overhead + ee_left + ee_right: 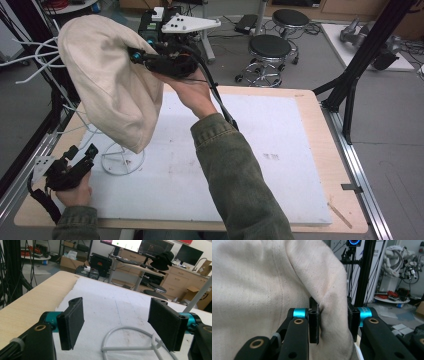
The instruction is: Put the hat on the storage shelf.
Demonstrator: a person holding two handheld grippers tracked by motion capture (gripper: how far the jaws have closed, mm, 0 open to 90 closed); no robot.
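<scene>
Right gripper (136, 55) clamps a fold of the cream hat (107, 80); left gripper (82, 157) stands wide beside the wire stand base (122, 162).

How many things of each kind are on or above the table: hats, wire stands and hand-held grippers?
Cream hat: 1
White wire stand: 1
Hand-held grippers: 2, the left gripper and the right gripper
Total: 4
</scene>
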